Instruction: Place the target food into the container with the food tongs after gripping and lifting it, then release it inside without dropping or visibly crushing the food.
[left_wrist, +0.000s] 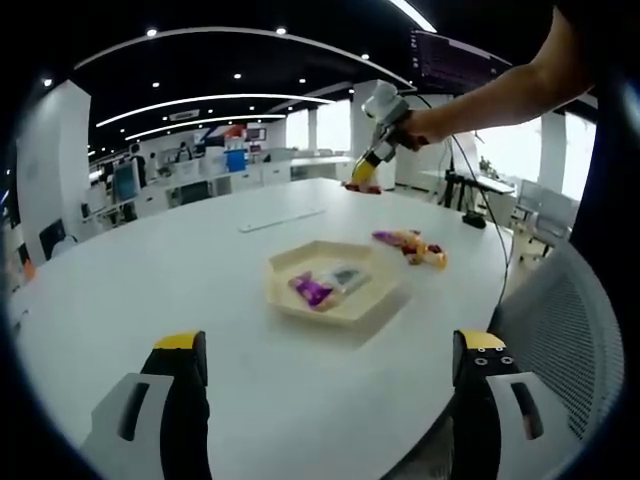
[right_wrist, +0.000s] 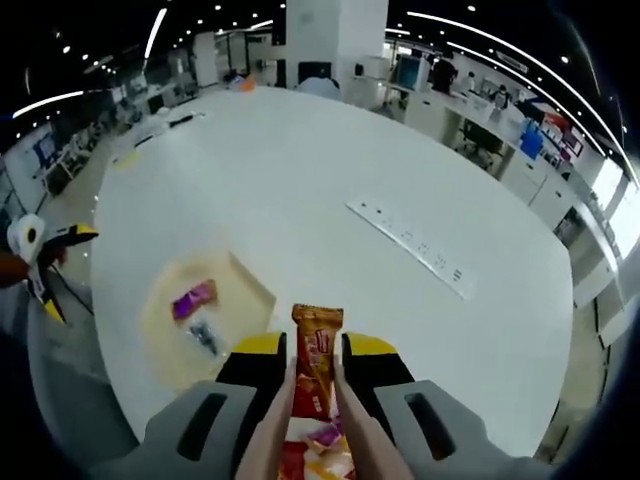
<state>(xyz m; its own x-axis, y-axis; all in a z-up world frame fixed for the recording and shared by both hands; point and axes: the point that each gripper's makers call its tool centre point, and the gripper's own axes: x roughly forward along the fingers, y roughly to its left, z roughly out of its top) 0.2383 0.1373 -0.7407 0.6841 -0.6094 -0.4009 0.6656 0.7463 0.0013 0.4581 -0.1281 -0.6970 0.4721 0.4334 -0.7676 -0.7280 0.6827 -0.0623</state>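
My right gripper (right_wrist: 318, 345) is shut on a pair of pinkish food tongs (right_wrist: 268, 430), whose tips pinch an orange-red snack packet (right_wrist: 317, 362) held high above the white table (right_wrist: 330, 170). Down to the left lies a cream hexagonal tray (right_wrist: 160, 345) holding a purple packet (right_wrist: 193, 298) and a grey packet (right_wrist: 205, 335). The left gripper view has the same tray (left_wrist: 375, 300) mid-table, with my left gripper (left_wrist: 330, 370) open, low and in front of it. A person's arm holds the right gripper (left_wrist: 368, 165) and its packet (left_wrist: 362, 186) aloft beyond the tray.
A small pile of snack packets (left_wrist: 410, 246) lies on the table right of the tray. A white power strip (right_wrist: 410, 245) lies farther across the table. A grey mesh chair (left_wrist: 570, 330) stands at the table's right edge. Office desks fill the background.
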